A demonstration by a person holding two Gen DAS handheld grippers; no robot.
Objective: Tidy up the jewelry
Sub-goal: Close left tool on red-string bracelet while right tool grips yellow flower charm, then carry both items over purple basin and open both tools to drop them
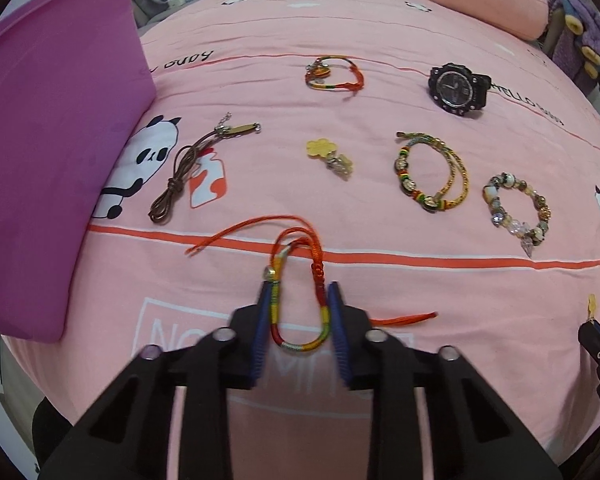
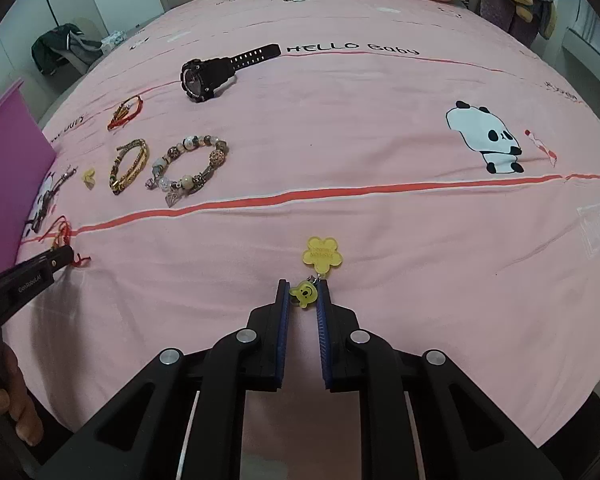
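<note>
- Left gripper (image 1: 300,300) is squeezing its fingers onto the rainbow cord bracelet (image 1: 300,312), low at 6 o'clock in its own view — the loop is getting pinched into a narrow oval on the bed (image 1: 380,40).
- Right gripper (image 2: 302,294) is pinching the yellow bear charm (image 2: 305,294) at just the tips, nearly closed; its flower tag (image 2: 323,254) is lying at 12 o'clock beyond them.
- Purple bin (image 1: 52,168) is sitting at 9 o'clock, probably the drop spot.
- Risks: the thin cord is slipping out if lifted fast — and the red tails (image 1: 240,232) are dragging, so they could be snagging the sheet. The tip-only grip could be letting the charm swing loose.
</note>
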